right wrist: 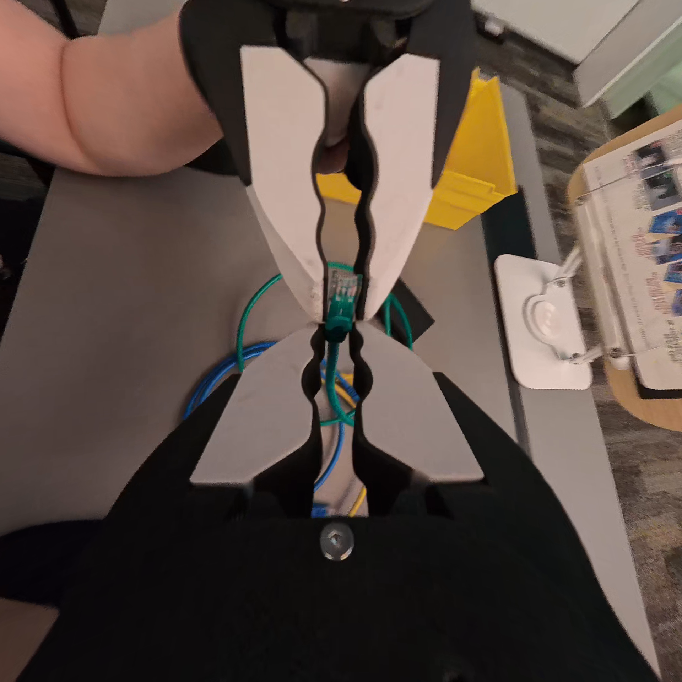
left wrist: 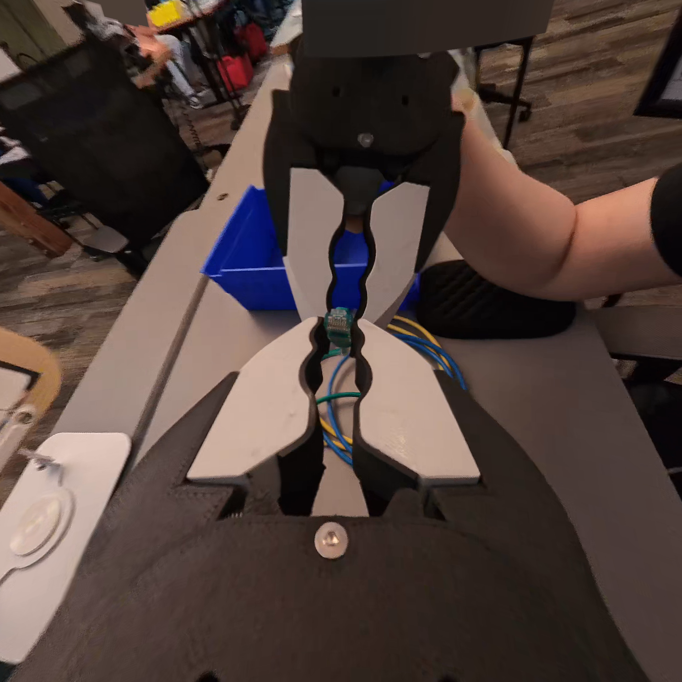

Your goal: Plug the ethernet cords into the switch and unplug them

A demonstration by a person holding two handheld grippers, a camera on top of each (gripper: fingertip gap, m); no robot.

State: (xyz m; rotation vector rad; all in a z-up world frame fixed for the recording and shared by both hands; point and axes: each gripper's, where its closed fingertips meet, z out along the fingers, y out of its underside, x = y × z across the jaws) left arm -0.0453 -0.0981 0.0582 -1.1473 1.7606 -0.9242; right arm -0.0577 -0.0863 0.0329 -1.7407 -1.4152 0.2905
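Slipping is the main risk here. The left gripper (left wrist: 337, 332) meets the right gripper (right wrist: 337, 330) tip to tip, with one small green plug (left wrist: 336, 326) shared between them in the air above the table (right wrist: 129, 295).

The left jaws are clenched on the plug's clear head. The right jaws are drawn close around its green boot, but I cannot tell whether they truly bite. If either lets go before the other has a firm hold, the plug would likely drop onto the coil (right wrist: 206, 383) of blue and yellow cords below. Squeezing on the latch side could also bend the tab (its side is not clear from either view).

A second risk is the green cord (right wrist: 334, 372). It hangs through the right fingers and loops into that coil, so a quick pull could drag the other cords along.

In both views the plug's long axis runs along the line of the fingers, with the head far from the camera and the boot near. I judge from this that it stands steeply, nose up and cord falling away beneath. Its contacts face the left camera.

A dark box (right wrist: 411, 313), perhaps the switch, lies on the table to the right. The nose does not point at it, so the plug probably needs turning first.
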